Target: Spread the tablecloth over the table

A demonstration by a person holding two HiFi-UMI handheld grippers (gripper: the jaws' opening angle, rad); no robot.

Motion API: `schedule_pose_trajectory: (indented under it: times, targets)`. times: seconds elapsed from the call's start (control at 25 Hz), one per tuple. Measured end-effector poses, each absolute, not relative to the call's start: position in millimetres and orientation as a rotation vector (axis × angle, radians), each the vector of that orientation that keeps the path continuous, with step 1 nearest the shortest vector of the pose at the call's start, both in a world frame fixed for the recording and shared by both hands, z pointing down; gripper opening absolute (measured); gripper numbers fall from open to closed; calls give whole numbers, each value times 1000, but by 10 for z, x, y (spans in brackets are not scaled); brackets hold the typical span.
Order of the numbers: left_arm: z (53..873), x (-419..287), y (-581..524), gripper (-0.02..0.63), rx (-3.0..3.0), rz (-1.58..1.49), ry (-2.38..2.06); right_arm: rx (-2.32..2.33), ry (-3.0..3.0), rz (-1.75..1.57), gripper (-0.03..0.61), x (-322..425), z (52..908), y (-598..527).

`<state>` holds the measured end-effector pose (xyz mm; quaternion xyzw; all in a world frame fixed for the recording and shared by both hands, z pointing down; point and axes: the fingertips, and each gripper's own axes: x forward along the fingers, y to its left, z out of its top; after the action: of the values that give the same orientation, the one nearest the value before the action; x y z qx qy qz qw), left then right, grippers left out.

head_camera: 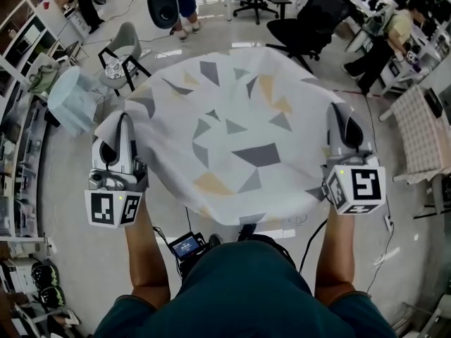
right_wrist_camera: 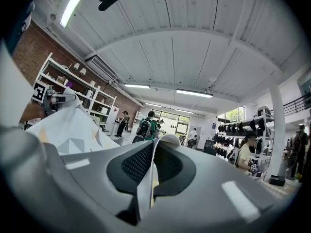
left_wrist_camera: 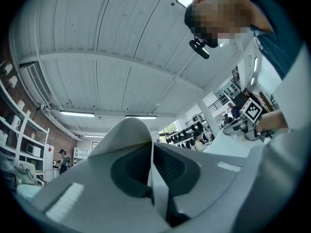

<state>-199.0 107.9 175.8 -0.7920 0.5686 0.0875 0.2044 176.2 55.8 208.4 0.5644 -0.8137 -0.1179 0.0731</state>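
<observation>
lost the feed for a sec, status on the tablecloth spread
Left tool shut on tablecloth corner, right tool shut on the other. Cloth held spread out, table beneath hidden. Black office chair just beyond far edge.

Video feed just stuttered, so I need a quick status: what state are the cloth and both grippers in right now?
tablecloth: unfolded and spread wide, held up by its near edge at both sides; whether it is laid down yet cannot be told.
left gripper: shut on the tablecloth, with a fold of fabric pinched between the jaws.
right gripper: shut on the tablecloth, with the cloth's edge clamped between the jaws.
</observation>
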Motion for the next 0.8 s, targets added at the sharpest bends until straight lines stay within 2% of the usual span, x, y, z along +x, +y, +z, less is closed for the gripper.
schedule_pose_trajectory:
  times: [0.12, 0.28, 0.52, 0.8]
  targets:
    - [1604, -1744, 907, 0, -2193, 230, 1608, 1670, -2467, -347, 12, 1993, 1951, 315]
    - [1619, -1754, 1012, 0, -2171, 230, 1616, 1661, -2490, -357, 12, 1973, 1968, 354]
    - [1373, -1163, 548, 0, -2168, 195, 1639, 1635, -2522, -335, 12, 2537, 1736, -183]
    - [1408, -1267, 470, 0, -2177, 186, 1631, 1640, -2518, -313, 12, 2434, 1783, -231]
